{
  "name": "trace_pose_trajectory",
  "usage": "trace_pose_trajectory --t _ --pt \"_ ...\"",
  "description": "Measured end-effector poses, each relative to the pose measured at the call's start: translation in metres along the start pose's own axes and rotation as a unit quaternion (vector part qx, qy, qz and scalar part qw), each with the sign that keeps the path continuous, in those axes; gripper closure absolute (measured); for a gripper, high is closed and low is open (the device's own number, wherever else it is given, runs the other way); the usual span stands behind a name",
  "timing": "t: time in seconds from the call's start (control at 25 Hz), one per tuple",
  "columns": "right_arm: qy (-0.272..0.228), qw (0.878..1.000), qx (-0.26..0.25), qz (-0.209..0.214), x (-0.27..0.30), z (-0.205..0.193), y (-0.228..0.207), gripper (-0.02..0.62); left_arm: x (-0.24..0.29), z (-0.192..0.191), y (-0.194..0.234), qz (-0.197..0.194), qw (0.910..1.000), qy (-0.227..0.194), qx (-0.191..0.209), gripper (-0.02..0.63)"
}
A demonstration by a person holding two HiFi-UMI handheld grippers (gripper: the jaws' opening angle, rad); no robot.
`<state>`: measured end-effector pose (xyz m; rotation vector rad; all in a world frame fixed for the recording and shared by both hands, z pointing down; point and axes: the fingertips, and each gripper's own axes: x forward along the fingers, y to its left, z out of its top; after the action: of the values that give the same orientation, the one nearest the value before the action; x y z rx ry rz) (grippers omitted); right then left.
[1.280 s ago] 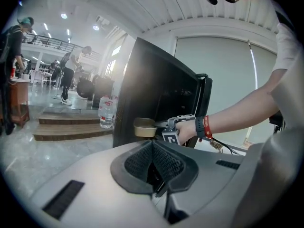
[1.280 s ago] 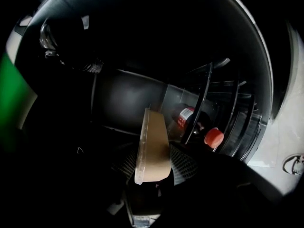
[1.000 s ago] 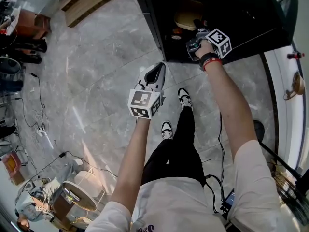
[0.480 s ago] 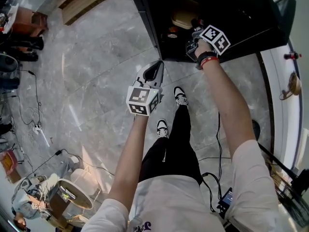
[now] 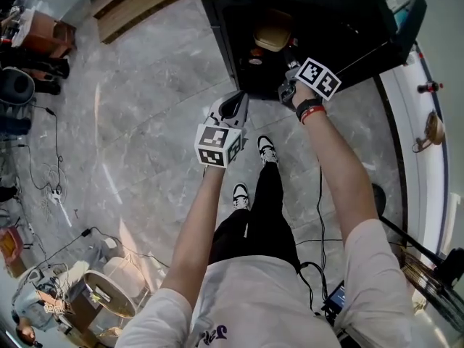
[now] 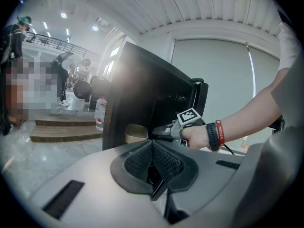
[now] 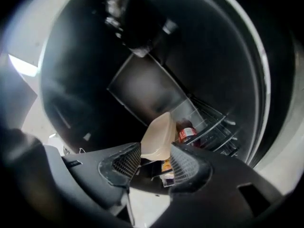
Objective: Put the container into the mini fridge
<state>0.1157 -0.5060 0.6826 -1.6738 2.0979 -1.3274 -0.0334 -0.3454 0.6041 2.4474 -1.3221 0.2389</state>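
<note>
We are pulling the right gripper (image 7: 151,158) out of the mini fridge (image 5: 341,13), its spread jaws narrowing slightly and leaving the container (image 7: 159,136) inside, unpinched; the left gripper (image 6: 152,148) jaws are pressing together.

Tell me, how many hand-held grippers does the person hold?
2: the left hand-held gripper over the grey marble floor, the right hand-held gripper at the open black mini fridge.

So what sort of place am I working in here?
Probably a large open hall or lobby used as a workspace, not a home kitchen: polished grey marble floor, wide wooden steps at its edge, and loose cables trailing across it.
</note>
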Motion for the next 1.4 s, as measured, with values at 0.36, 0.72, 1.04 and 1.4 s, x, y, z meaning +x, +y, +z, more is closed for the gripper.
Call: trace_pose_trajectory --t 0.36,0.72,1.04,1.4 --pt "0.015 0.996 -0.09 0.006 -0.081 0.004 0.041 0.411 -0.037 0.033 -0.022 0.0 1.0 -0.008 0.0 0.586" --pt "0.014 0.988 -0.153 0.015 -0.166 0.012 0.089 0.411 -0.081 0.071 -0.044 -0.01 0.9997 -0.019 0.012 0.586" --pt "0.019 0.977 -0.211 0.012 -0.238 -0.006 0.129 0.467 -0.131 0.093 -0.058 -0.01 0.9996 -0.022 0.016 0.585" --pt "-0.002 0.965 -0.262 0.017 -0.302 -0.009 0.169 0.512 -0.168 0.117 -0.079 -0.014 0.9989 -0.043 0.015 0.586"
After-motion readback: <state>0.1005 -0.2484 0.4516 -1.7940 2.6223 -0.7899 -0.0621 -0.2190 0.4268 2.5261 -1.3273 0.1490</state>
